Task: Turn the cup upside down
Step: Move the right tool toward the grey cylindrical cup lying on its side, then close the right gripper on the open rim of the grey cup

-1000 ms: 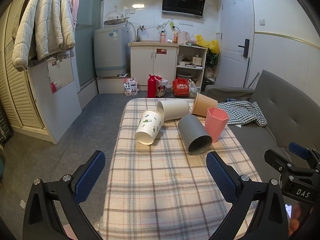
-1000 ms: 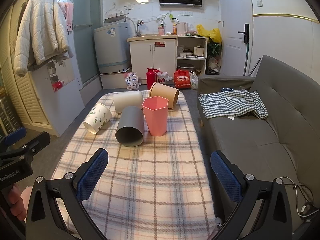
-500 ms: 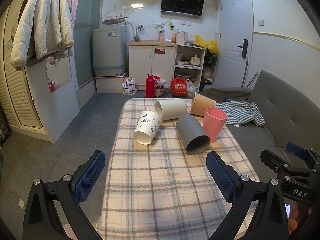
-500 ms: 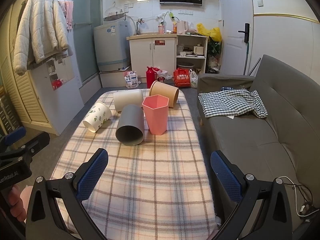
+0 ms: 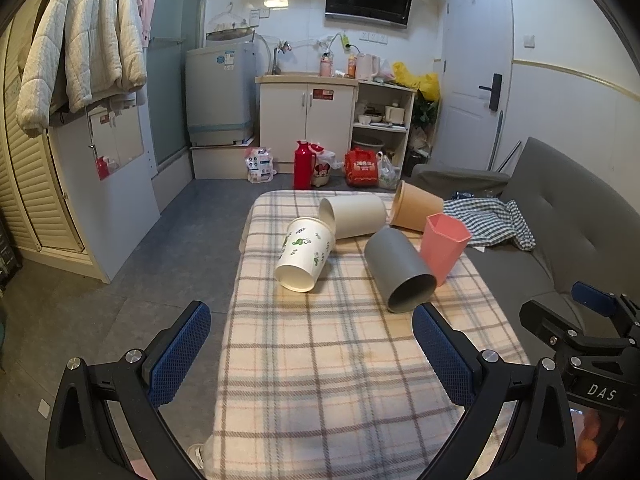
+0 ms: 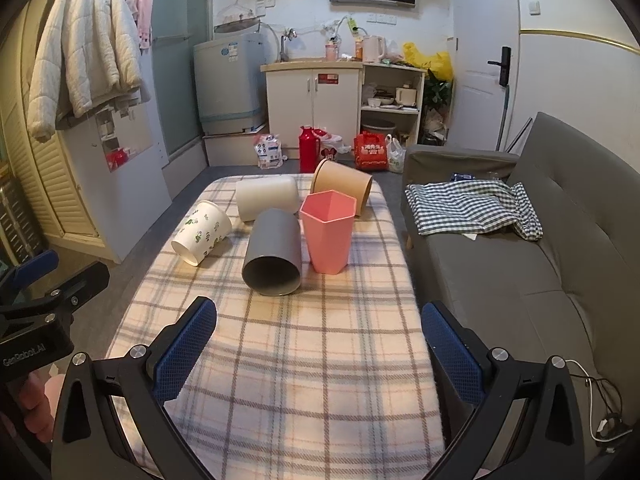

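Several cups sit at the far half of a plaid-covered table (image 5: 320,360) (image 6: 312,360). A pink hexagonal cup (image 5: 443,246) (image 6: 328,236) stands upright, mouth up. A grey cup (image 5: 398,276) (image 6: 274,258), a white leaf-print cup (image 5: 306,254) (image 6: 202,232), a cream cup (image 5: 354,216) (image 6: 266,198) and a tan cup (image 5: 416,206) (image 6: 342,186) lie on their sides. My left gripper (image 5: 310,354) is open and empty over the near table. My right gripper (image 6: 318,352) is open and empty, also short of the cups.
A grey sofa (image 6: 540,280) with a checked cloth (image 6: 472,208) runs along the table's right side. Beyond the table are a red flask (image 5: 303,164), bags, a cabinet (image 5: 306,120) and a washing machine (image 5: 220,96). The floor lies to the left.
Both grippers have crept slightly forward toward the cups; the jaws stay open and the cups have not moved.
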### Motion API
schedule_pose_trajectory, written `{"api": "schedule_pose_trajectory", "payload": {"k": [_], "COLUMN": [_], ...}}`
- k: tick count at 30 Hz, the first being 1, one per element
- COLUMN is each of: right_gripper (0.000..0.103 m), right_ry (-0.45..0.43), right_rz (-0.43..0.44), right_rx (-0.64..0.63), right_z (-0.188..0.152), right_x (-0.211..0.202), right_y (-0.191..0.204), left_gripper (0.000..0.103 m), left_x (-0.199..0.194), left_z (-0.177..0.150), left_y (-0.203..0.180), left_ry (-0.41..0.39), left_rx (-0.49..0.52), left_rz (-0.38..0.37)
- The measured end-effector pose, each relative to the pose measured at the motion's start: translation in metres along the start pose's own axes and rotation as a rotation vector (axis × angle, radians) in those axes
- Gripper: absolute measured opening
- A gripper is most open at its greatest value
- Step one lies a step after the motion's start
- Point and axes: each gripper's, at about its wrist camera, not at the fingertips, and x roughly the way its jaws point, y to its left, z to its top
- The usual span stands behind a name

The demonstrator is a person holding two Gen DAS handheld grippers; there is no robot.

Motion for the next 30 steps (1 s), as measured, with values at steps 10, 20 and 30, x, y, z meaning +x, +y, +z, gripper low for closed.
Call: {"api": "schedule_pose_trajectory", "payload": {"k": [10,20,30], "right_gripper": [0.103,0.100,0.073], "right_ry": [0.066,0.177,0.277], "right_rz": [0.039,0.037,0.067], "right_rx": [-0.013,0.013,0.023], "right_z": [0.023,0.036,0.026], "right_x": [0.070,0.171,0.195], "right_y": [0.025,0.043,0.043], "left_gripper": [0.103,0.103,0.103], "left_x": [0.045,0.090,0.101], "left_z": [0.007,0.003,-0.007], "left_y": [0.037,0.060,0.065], "left_ry": [0.043,0.102,0.152], "left_rx": [-0.023,-0.049,-0.054], "left_rz": [0.039,0.055,0.059]}}
